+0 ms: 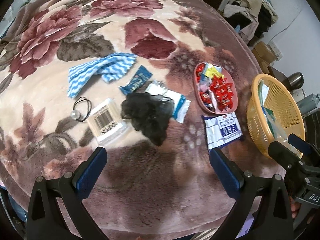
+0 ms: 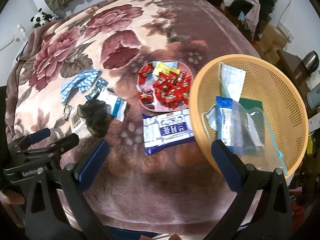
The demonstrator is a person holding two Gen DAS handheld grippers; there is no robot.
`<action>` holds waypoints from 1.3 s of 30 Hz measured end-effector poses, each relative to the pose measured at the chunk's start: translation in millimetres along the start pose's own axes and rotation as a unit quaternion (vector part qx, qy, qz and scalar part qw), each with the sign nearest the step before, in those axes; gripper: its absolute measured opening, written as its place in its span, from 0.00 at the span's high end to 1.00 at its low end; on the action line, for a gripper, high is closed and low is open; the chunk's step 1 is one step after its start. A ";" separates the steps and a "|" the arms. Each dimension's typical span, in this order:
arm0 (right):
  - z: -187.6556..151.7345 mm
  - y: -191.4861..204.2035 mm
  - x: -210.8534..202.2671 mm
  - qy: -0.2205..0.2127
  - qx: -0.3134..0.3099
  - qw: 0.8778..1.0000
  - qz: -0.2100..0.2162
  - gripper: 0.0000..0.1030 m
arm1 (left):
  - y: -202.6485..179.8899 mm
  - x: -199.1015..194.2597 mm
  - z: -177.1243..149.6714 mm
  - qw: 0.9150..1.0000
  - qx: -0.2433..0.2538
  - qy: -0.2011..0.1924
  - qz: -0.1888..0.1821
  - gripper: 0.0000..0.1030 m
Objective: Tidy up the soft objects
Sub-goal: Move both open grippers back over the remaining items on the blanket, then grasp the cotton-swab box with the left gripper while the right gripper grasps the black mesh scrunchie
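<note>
Both your tools, left tool [image 1: 158, 160] and right tool [image 2: 160, 153], hang spread apart, empty, above the blanket [image 1: 140, 34]. Black mesh pouf [image 1: 148, 114] lies mid-blanket beside striped cloth [image 1: 100, 70]; basket [image 2: 280, 92] at right holds packets.

The floral blanket [image 1: 152, 180] is plush, matt fleece with a short nap; the orange basket [image 2: 284, 92] is perforated plastic, faintly glossy; the candy wrappers [image 2: 170, 88] in the pink plastic tray [image 1: 197, 92] are shiny foil; the blue-and-white cloth [image 1: 100, 70] looks soft and matt; the black scrunchie [image 1: 148, 116] is sheer, gauzy fabric; the gripper pads [image 1: 90, 172] are ribbed blue rubber on matt black plastic.
</note>
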State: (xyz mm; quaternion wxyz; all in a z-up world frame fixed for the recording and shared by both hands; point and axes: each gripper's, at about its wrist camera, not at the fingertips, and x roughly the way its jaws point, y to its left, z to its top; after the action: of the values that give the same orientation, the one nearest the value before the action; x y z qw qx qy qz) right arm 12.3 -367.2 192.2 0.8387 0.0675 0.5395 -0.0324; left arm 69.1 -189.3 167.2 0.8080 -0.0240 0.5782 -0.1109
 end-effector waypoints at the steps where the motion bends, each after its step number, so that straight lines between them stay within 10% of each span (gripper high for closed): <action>1: 0.1 4.6 1.6 0.001 -0.004 1.000 0.002 0.00 | 4.9 -0.6 -0.5 1.000 -0.004 0.000 0.001 0.01; 39: 1.4 102.8 73.3 0.063 -0.075 0.994 0.039 0.00 | 148.8 32.3 -22.1 0.991 -0.132 0.032 0.002 0.01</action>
State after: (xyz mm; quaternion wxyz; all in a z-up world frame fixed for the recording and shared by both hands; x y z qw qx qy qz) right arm 57.2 -264.4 134.2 0.8061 0.0274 0.5894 0.0452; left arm 80.8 -49.0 105.1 0.7792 -0.1256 0.6132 -0.0329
